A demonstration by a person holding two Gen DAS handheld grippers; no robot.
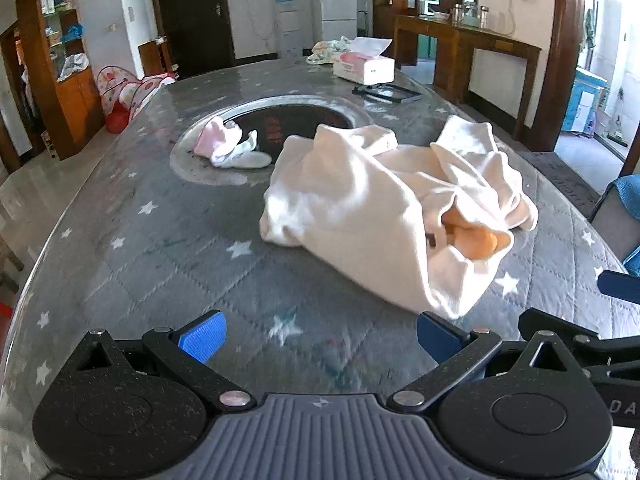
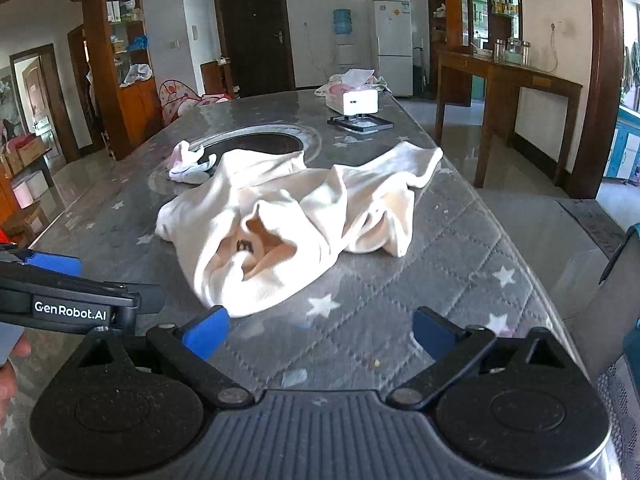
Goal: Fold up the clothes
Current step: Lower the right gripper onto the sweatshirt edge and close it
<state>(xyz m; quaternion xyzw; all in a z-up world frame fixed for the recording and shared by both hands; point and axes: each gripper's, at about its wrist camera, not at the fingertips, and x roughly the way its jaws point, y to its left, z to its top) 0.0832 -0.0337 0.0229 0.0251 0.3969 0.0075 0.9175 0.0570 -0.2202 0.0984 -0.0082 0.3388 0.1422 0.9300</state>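
Note:
A crumpled cream garment [image 1: 376, 208] with an orange lining lies on the grey star-patterned table [image 1: 160, 264]; it also shows in the right wrist view [image 2: 288, 216]. My left gripper [image 1: 320, 336] is open and empty, just short of the garment's near hem. My right gripper [image 2: 320, 332] is open and empty, its left finger close to the near hem. A small pink and white cloth [image 1: 228, 146] lies on the round inset [image 1: 280, 120] behind; it also shows in the right wrist view [image 2: 188, 164].
A tissue box [image 1: 364, 66] and a black frame [image 1: 386, 92] sit at the far end of the table. A blue chair [image 1: 624, 216] stands at the table's right edge. The left gripper's body [image 2: 68, 300] shows at left in the right wrist view.

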